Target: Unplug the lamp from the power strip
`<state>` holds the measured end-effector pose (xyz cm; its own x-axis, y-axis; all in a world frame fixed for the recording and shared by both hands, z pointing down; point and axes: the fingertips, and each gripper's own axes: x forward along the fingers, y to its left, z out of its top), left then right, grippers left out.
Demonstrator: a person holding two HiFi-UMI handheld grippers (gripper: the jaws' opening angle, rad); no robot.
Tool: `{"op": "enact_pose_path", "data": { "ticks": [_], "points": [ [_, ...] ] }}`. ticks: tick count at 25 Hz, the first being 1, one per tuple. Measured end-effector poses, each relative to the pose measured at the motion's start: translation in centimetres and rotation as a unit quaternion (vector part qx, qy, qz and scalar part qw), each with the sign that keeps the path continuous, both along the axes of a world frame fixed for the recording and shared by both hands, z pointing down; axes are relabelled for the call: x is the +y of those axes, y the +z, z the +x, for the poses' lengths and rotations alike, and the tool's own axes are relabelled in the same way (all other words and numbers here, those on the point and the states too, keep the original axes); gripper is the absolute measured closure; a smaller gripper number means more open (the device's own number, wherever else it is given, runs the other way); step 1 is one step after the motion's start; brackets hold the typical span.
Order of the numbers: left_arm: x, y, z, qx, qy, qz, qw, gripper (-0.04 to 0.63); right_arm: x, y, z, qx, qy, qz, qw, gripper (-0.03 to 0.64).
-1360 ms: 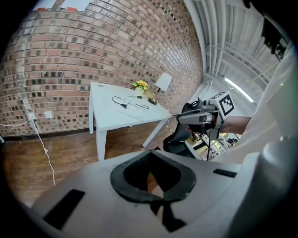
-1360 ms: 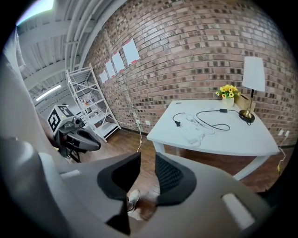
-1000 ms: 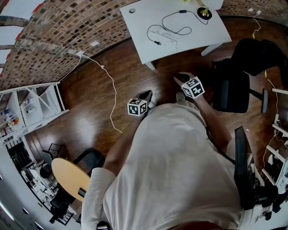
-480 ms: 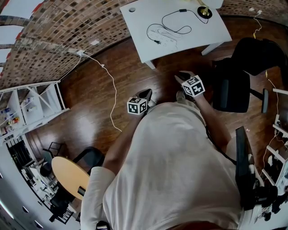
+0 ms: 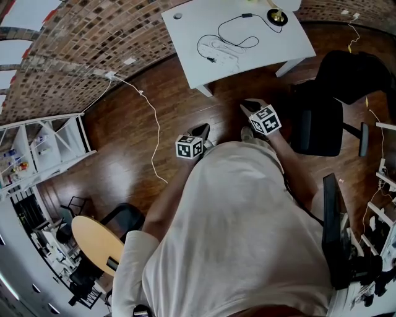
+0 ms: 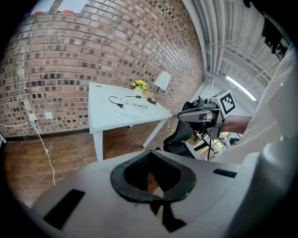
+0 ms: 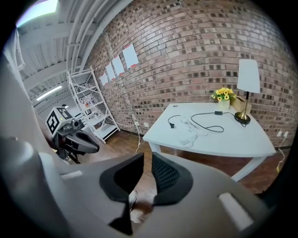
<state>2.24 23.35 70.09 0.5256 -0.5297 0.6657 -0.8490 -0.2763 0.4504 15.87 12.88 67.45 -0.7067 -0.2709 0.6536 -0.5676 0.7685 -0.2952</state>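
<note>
Left hand-held gripper [image 6: 152, 156]: shut, empty. Right hand-held gripper [image 7: 148, 158]: jaws just closing, slightly apart, empty; we should reopen it before reaching the lamp plug [image 7: 175, 122].

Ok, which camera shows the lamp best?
The right gripper view: the lamp appears whole, white shade, stem, base. The head view catches only its base at the top edge; the left gripper view shows the lamp small.

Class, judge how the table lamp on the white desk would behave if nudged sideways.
The lamp probably tips easily: thin stem, broad shade on top, small round base. Its black cord lies in loose curves, so it likely flops and trails.
</note>
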Motion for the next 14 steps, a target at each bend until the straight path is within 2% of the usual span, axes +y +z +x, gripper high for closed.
{"op": "enact_pose_path", "data": {
  "ticks": [7,14],
  "points": [
    [-0.2,0.5,2.9,0.002,-0.026,-0.005,0.9996,0.592,-0.2,0.9,3.6,0.011,-0.012,-0.014,1.000,0.569],
    [-2.8,0.6,2.9,0.001,-0.115,0.004,0.9934,0.592,-1.4,1.3,7.8,0.010,-0.016,-0.017,1.000,0.570]
  ]
}}
